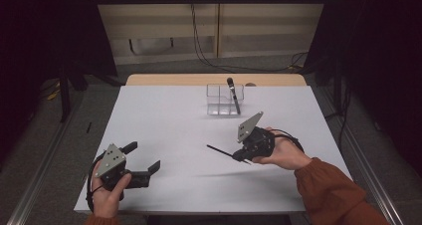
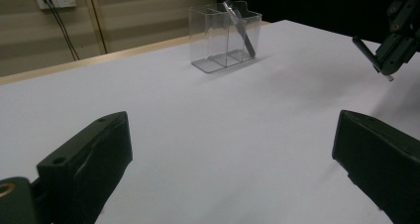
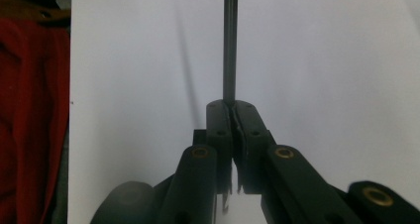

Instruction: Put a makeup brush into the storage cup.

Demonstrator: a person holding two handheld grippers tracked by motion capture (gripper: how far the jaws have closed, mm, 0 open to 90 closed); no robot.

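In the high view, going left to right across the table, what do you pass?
Left gripper with jaws open → thin black stick → right gripper, jaws shut on that stick. The clear organizer sits farther back, above the stick.

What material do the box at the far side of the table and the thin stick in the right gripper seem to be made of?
Box: probably clear acrylic or similar plastic; glossy, see-through walls and dividers.
Stick: dark and matte, straight and slim; plastic or coated metal, impossible to tell which.
Right gripper clamps its end.

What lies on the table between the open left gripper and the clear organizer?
Nothing: between the left gripper and the clear organizer the white table is bare, as the high view and the left gripper view show.
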